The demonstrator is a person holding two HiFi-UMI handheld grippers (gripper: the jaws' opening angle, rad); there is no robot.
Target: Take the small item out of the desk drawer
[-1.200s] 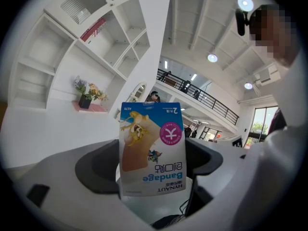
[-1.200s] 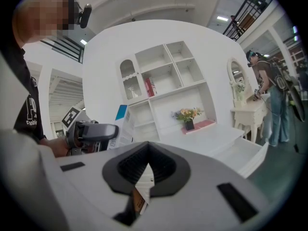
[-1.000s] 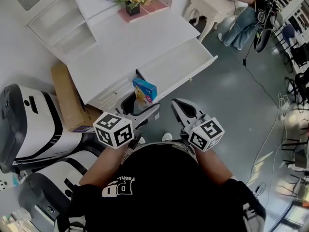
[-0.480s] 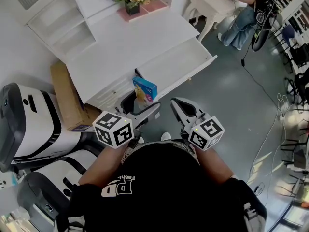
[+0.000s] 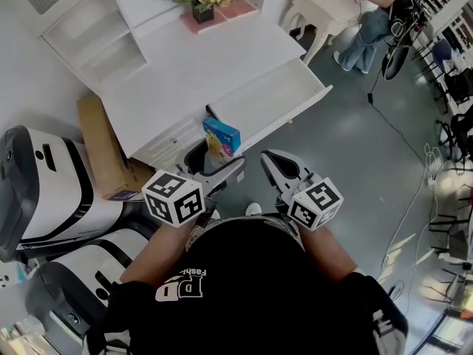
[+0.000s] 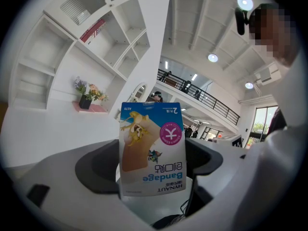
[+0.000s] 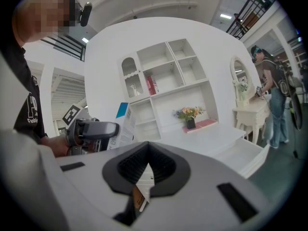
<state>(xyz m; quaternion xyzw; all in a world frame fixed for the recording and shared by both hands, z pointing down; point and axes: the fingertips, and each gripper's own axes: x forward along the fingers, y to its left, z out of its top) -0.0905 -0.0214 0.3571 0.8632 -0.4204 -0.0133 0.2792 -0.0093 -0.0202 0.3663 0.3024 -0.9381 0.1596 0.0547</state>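
1. Left gripper [image 5: 216, 161]: fingers clamped on the bandage box [image 5: 221, 137], which is held in the air over the front edge of the bench [image 5: 192, 65].
2. Drawer [image 5: 275, 95] stands open, right of the box.
3. Right gripper [image 5: 275, 163]: fingers closed together, nothing between them.

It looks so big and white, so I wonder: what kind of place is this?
Probably a big showroom or studio hall: a white desk, a second white table nearby, and a railed upper balcony.

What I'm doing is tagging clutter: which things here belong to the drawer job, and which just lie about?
Job: bandage box, left gripper shut on it, open desk drawer.
Lying about: flower pot, cardboard box.
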